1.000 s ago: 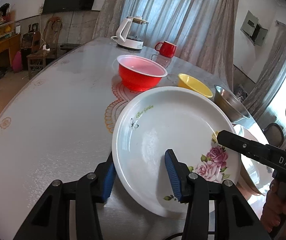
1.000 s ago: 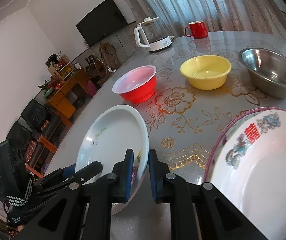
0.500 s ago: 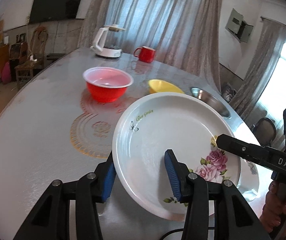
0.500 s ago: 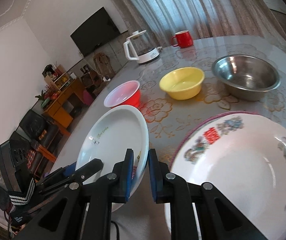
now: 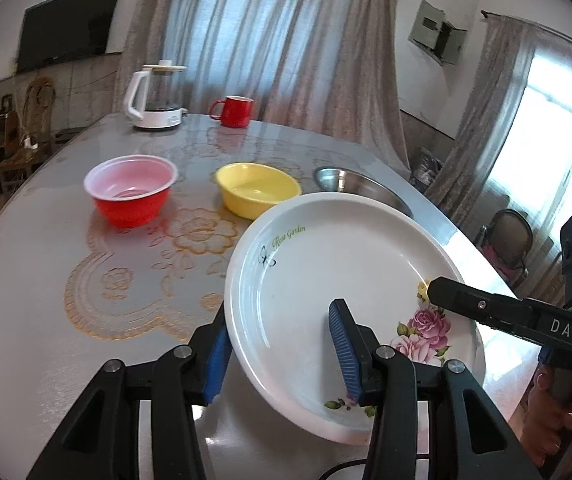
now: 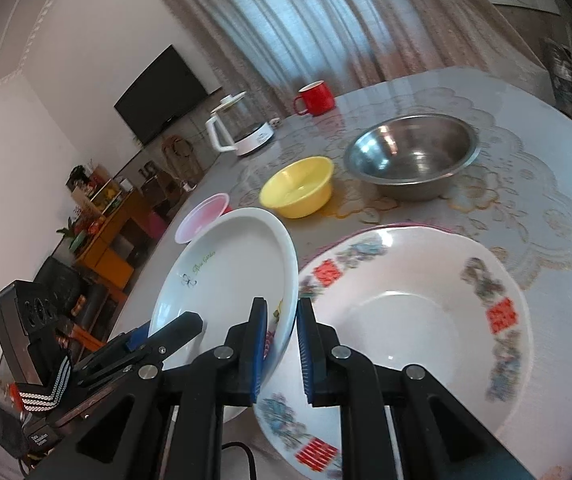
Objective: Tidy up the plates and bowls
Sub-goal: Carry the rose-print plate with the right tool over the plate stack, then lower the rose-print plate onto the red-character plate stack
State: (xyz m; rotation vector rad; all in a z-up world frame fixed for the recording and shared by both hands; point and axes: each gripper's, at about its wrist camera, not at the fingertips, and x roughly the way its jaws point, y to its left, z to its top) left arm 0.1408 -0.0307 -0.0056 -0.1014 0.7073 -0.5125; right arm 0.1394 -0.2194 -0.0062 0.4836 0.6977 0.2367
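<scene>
Clamping the white plate (image 5: 326,280) between both grippers' rims.

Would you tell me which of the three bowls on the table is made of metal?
The steel bowl, right of the yellow bowl; the red bowl and the yellow look plastic.

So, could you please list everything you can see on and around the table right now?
rose plate: 1, white with pink roses, lifted off the table, held at both edges
patterned plate: 1, white with red characters, on the table beside it
red bowl: 1, table
yellow bowl: 1, table
steel bowl: 1, table
red mug: 1, far edge
kettle: 1, white, far edge
table: 1, grey, gold lace print
TV: 1, black, wall
left gripper: fingers either side of the plate rim
right gripper: shut on opposite rim
</scene>
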